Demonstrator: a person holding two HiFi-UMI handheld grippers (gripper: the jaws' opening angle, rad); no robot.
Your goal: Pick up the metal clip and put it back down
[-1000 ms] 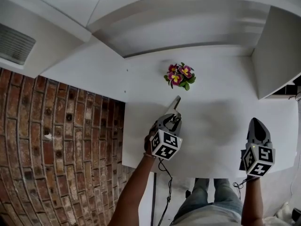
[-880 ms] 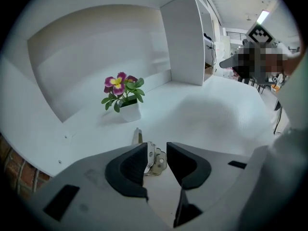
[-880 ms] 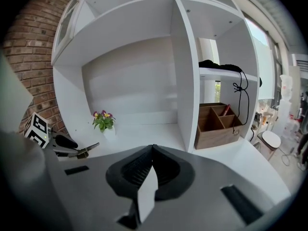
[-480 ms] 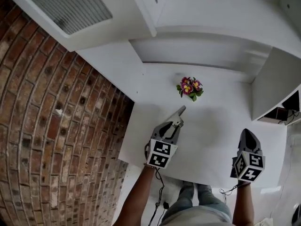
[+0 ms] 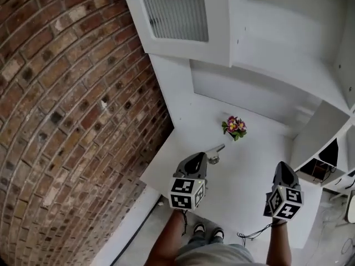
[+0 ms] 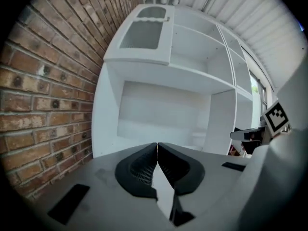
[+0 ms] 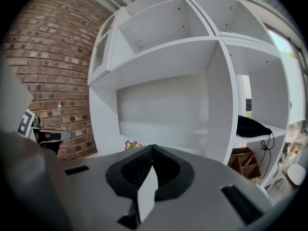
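The metal clip (image 5: 215,151) is a small silver piece on the white tabletop (image 5: 244,170). In the head view it shows just past the tip of my left gripper (image 5: 201,158); I cannot tell whether they touch. The left gripper view has the jaws pressed together with nothing visible between them, and the clip is hidden there. My right gripper (image 5: 282,170) hovers over the table's right side, well away from the clip, its jaws shut and empty. Each gripper also appears in the other's view: right gripper (image 6: 240,134), left gripper (image 7: 60,134).
A small pot of pink and yellow flowers (image 5: 234,126) stands behind the clip. A brick wall (image 5: 66,110) borders the table on the left. White shelving (image 7: 211,81) rises behind and to the right, with a black bag (image 7: 251,127) in a right-hand compartment.
The head view has pulled back and tilted, showing more brick wall and the upper cabinet. Both grippers hold roughly the same places over the table, the clip still at the left gripper's tip.
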